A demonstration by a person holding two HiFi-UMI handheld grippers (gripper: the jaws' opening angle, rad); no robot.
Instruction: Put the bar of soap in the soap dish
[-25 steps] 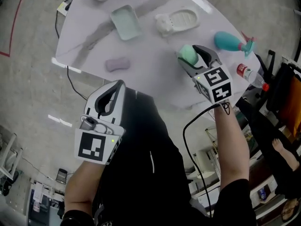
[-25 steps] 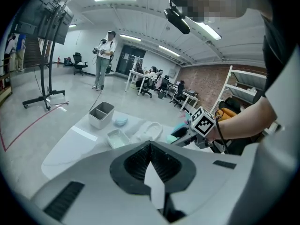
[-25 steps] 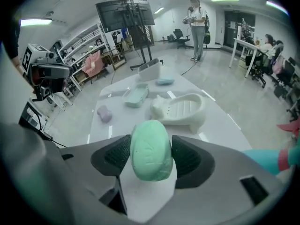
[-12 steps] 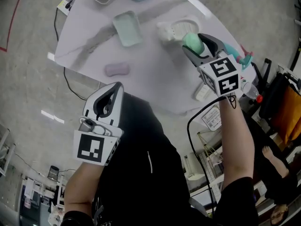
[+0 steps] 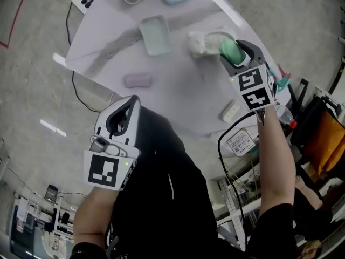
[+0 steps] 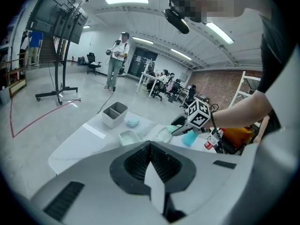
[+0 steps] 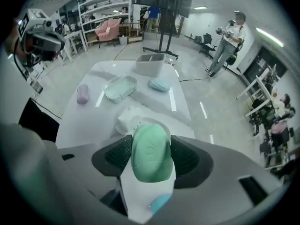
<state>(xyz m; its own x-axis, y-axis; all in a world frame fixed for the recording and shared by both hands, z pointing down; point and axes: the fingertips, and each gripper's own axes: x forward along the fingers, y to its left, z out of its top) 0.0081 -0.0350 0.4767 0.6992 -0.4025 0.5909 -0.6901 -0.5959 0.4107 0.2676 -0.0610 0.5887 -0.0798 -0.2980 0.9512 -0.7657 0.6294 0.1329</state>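
Right gripper [image 5: 237,46]: jaws clamped on the bar of soap [image 7: 150,153], one pad on each long side; they have just been closing a little tighter on it.
Bar of soap: held off the counter [image 5: 178,93], just over the near end of the white soap dish [image 7: 127,118].
Long axis: the bar runs lengthwise along the jaws, its far end tipped down toward the soap dish.
Key relation: the soap dish lies just ahead of and below the jaws, so probably a short reach forward and down is left.
Left gripper [image 5: 125,106]: jaws closed on nothing, well back from the soap dish, off the counter's near edge.
Nearer hand: the right.
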